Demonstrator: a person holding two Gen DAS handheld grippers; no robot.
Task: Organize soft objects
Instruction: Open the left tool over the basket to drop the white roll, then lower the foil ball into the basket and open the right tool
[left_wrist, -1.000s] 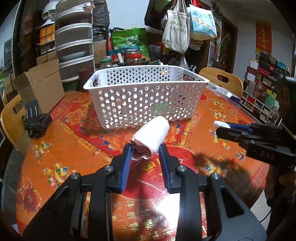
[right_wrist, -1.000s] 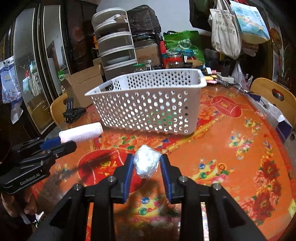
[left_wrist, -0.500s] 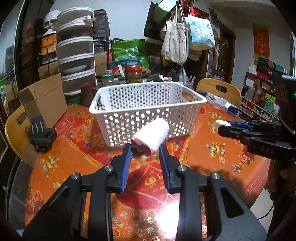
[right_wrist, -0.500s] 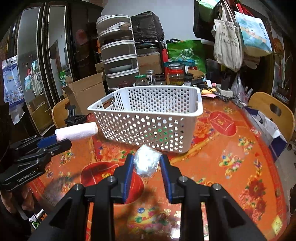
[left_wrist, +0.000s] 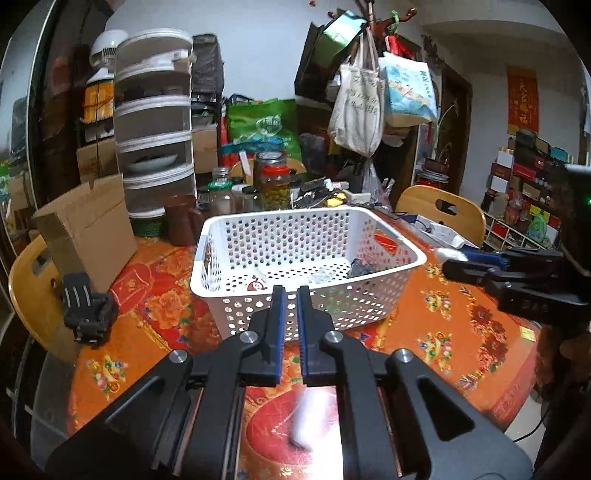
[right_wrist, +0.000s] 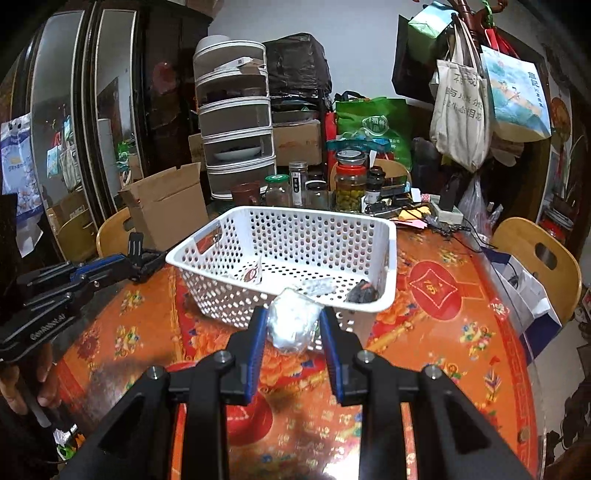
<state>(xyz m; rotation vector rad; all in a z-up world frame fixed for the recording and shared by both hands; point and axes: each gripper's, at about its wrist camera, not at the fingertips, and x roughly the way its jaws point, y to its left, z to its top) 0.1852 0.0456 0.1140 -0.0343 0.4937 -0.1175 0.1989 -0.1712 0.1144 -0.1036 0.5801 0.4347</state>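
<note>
A white perforated basket (left_wrist: 402, 258) (right_wrist: 384, 258) stands on the table and holds a small white packet (right_wrist: 253, 273), a clear wrapper (right_wrist: 317, 286) and a dark object (right_wrist: 364, 293). My left gripper (left_wrist: 290, 295) is shut and empty just before the basket's near rim. A blurred white roll (left_wrist: 314, 417) shows below its fingers, over the table. My right gripper (right_wrist: 293, 317) is shut on a white soft ball in clear wrap (right_wrist: 293, 325), held near the basket's front edge. The right gripper also shows in the left wrist view (left_wrist: 458, 258).
The round table has a red and orange floral cloth (right_wrist: 461, 332). A black clamp (left_wrist: 86, 310) and a cardboard box (left_wrist: 88, 229) lie at the left. Jars (right_wrist: 349, 184) and stacked containers (left_wrist: 155, 125) stand behind the basket. Wooden chairs (right_wrist: 535, 254) ring the table.
The white roll has slipped out of my left gripper, which has closed empty; the roll now blurs below the fingers. Both grippers have risen, so the basket's inside shows.
</note>
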